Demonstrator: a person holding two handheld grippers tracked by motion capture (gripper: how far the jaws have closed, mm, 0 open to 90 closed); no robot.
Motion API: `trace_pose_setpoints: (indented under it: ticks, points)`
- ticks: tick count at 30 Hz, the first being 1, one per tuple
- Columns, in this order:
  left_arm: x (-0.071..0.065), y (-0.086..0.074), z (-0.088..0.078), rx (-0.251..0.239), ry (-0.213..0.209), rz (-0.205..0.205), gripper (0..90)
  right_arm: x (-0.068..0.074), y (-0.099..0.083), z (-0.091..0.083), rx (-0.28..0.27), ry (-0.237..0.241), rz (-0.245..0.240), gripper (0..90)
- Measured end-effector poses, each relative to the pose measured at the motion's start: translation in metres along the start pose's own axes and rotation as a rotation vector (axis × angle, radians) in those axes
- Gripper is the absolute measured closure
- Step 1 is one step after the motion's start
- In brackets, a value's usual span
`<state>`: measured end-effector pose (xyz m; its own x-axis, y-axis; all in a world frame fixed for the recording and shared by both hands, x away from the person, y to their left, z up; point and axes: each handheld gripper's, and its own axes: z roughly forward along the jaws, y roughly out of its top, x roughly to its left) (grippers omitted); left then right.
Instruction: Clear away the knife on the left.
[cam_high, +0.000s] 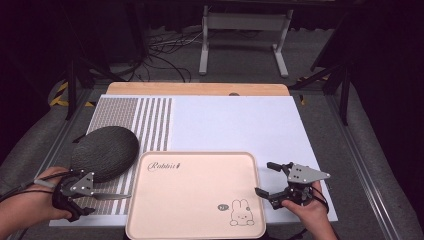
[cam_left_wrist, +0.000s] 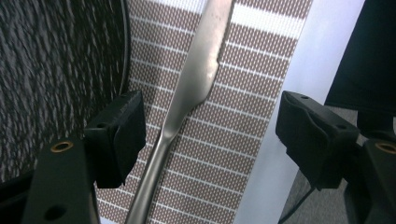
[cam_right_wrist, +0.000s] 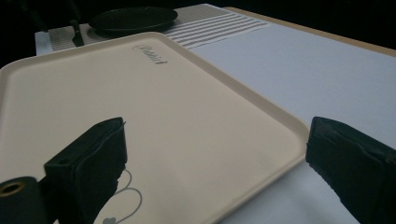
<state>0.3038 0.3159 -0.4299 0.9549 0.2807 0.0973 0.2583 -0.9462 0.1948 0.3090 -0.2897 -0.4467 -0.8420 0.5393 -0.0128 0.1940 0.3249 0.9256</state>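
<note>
Down at the near left of the counter (cam_high: 235, 122), the left claw (cam_high: 107, 196) is hovering over a butter knife (cam_left_wrist: 198, 79) that is lying flat on the striped part of the mat (cam_high: 150, 125). Its jaws are standing spread, one on each side of the knife's handle, and neither pad is pressing on the metal; the left-hand pad is sitting just beside the handle while the other is standing well off. From the left gripper view, the blade is pointing away from the claw, up across the brown and white stripes. A dark, speckled plate (cam_high: 105, 151) is resting just beside the knife, on the same striped area, and its rim is curving past the left-hand pad.

Over on the right, the right claw (cam_high: 263, 179) is sitting at the right edge of a cream tray (cam_high: 195, 195) printed with a rabbit (cam_high: 242, 213) and a line of script. Its jaws are spread wide as well, gripping nothing, with one pad lying over the tray's surface near the rabbit and the other out over the plain white mat beyond the rim. The tray is lying flat at the near middle of the counter, between the two hands.
</note>
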Motion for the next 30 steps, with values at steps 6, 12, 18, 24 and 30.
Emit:
trace_pose_setpoints:
  ticks: [6, 12, 18, 24, 30]
  points:
    - [0.004, -0.002, 0.001, 0.069, -0.006, -0.001, 29.4, 0.000, 0.000, 0.001, 0.002, 0.004, -0.001, 6.3]
    - [0.015, -0.005, 0.005, 0.096, -0.013, 0.031, 36.4, 0.001, 0.000, 0.001, 0.002, 0.010, -0.004, 6.3]
    - [0.020, -0.005, 0.008, 0.125, -0.007, 0.078, 40.2, 0.001, -0.001, 0.002, 0.002, 0.013, -0.006, 6.4]
    - [0.026, -0.004, 0.010, 0.172, -0.030, 0.119, 47.8, 0.002, -0.001, 0.002, 0.002, 0.023, -0.011, 7.6]
    - [0.031, -0.004, 0.015, 0.185, -0.051, 0.150, 55.1, 0.002, -0.002, 0.004, 0.007, 0.031, -0.018, 7.8]
